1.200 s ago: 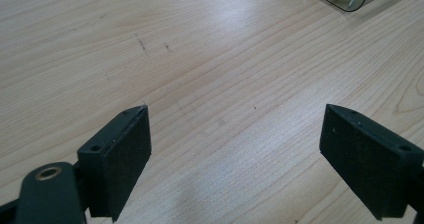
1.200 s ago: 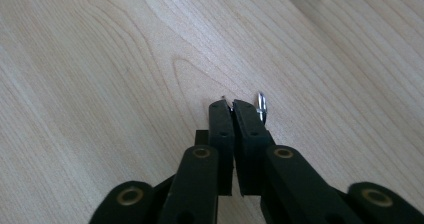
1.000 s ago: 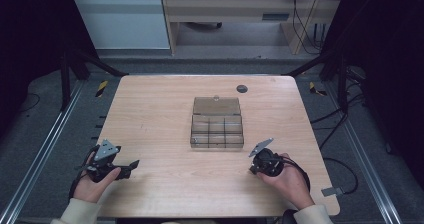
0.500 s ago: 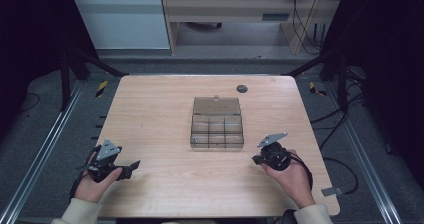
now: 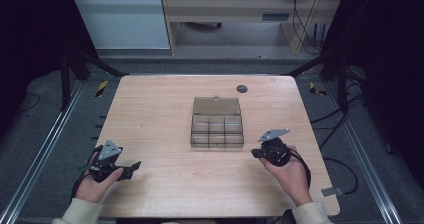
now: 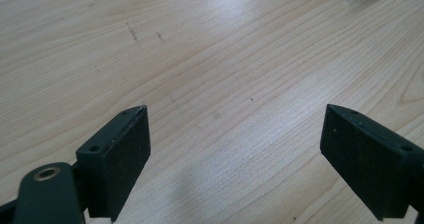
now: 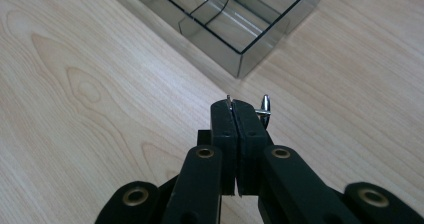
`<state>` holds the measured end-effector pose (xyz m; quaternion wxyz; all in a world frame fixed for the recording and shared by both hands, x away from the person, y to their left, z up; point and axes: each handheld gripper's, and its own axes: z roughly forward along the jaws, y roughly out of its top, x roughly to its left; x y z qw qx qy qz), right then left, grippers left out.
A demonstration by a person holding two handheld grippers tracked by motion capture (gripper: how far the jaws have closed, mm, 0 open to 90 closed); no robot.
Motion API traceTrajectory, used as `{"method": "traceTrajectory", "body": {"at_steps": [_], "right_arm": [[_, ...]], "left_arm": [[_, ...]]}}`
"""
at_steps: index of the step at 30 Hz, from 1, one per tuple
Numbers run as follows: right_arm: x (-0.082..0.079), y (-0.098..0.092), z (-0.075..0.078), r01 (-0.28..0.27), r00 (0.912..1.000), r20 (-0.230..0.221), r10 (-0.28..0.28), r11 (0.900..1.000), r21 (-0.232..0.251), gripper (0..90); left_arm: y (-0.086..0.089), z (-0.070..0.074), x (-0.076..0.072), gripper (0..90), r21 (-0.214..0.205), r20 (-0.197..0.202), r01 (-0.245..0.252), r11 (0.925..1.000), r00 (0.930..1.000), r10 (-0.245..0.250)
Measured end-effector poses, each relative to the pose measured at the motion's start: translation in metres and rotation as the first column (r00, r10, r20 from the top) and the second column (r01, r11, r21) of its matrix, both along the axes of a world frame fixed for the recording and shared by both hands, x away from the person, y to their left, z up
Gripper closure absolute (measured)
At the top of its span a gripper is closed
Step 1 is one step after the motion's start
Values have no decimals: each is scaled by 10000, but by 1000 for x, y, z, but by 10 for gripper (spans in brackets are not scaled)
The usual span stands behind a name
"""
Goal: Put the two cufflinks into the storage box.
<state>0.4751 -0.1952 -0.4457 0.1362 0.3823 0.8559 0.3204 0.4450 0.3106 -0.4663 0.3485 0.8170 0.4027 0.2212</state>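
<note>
Right gripper (image 7: 239, 106) pinching a small metal pin (image 7: 263, 109).
Your organizer box (image 5: 217, 129) sits mid-table; left gripper (image 6: 235, 149) spread wide near the front-left corner, bare wood around.

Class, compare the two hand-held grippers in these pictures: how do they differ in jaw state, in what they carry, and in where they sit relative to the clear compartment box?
The left hand-held gripper has wide-open, empty jaws; the right hand-held gripper is shut on a small metal piece. The left sits far from the compartment box; the right is beside its near right corner. Both are black and hand-held over the wooden table.
</note>
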Motion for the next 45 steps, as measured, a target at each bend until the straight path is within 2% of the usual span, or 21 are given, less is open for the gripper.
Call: {"method": "traceTrajectory", "body": {"at_steps": [6,21,25,31,34,45], "right_arm": [[4,1,9,79,9997,233,-86,9996,278,891],[19,12,28,92,9975,692,-125,9988,480,891],[28,20,32,58,9972,740,-117,9969,791,891],[43,38,40,-44,9954,957,-31,9969,781,891],[46,43,42,-60,9948,1022,-17,9972,750,891],[56,52,38,-8,9936,1120,-129,9926,1214,891]], "left_arm": [[0,-1,0,122,31,-53,22,10000,10000,-21],[-1,-1,0,119,61,-38,85,9999,10000,-85],[-2,-2,1,118,97,-92,100,9999,9999,-99],[-2,-2,0,118,130,-68,86,9999,9999,-85],[-3,-2,0,118,148,-95,109,9998,9999,-107],[-3,-4,2,118,179,-173,69,9998,9998,-66]]}}
